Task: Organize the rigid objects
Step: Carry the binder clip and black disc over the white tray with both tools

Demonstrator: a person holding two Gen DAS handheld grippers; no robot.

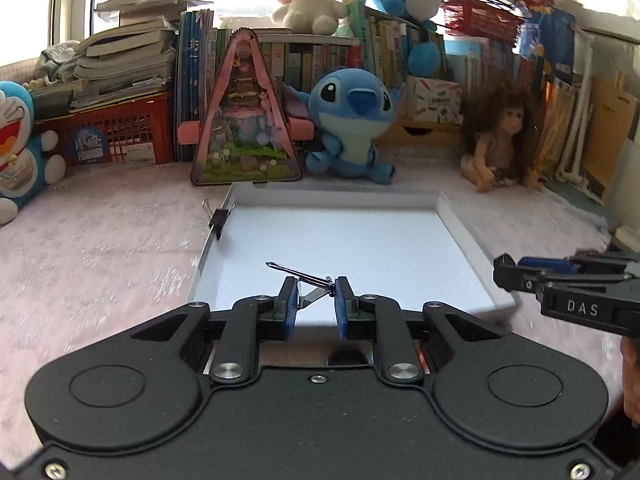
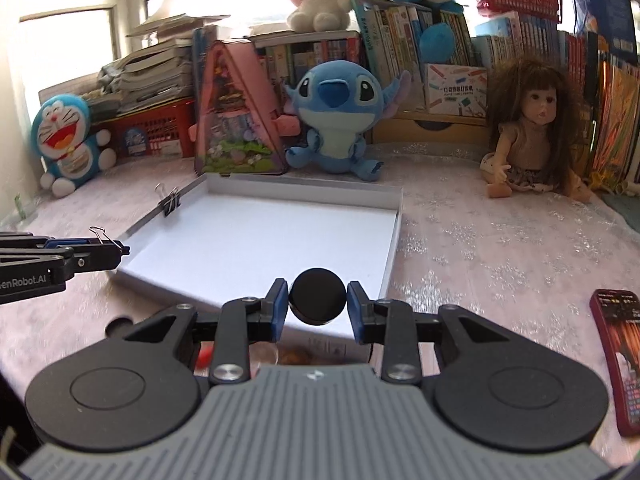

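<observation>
- Clearly, the white tray [image 2: 256, 240] serves as the collecting spot; one binder clip [image 2: 170, 202] already sits clamped on its left wall.
- Left of the tray's near corner, the left gripper [image 1: 316, 294] is clenched on a second binder clip [image 1: 310, 288], held by its body so the wire handles stick up, probably bound for the same wall.
- Over the tray's near edge, the right gripper [image 2: 318, 300] grasps a black round disc [image 2: 317, 295] by its rim.
- Otherwise the tray floor is bare.
</observation>
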